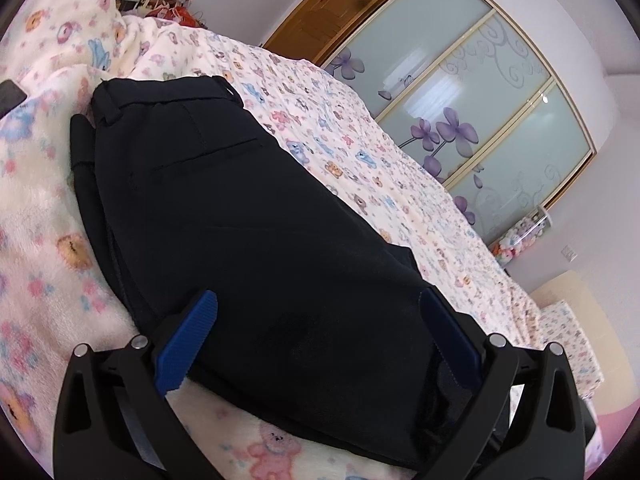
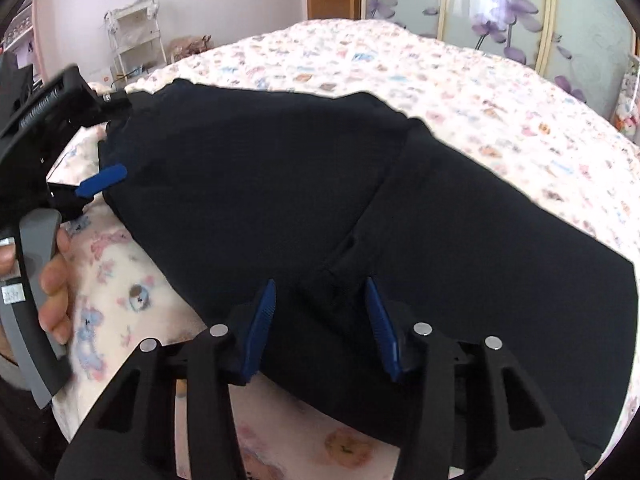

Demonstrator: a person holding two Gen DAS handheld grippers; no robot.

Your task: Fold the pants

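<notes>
One black pants on bed; left gripper, right gripper jaws both apart.

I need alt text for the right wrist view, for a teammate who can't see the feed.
Black pants lie across a floral bedspread, with the open right gripper straddling their near edge. At far left, the left gripper reaches the pants' end. A flower-patterned wardrobe stands behind.
</notes>
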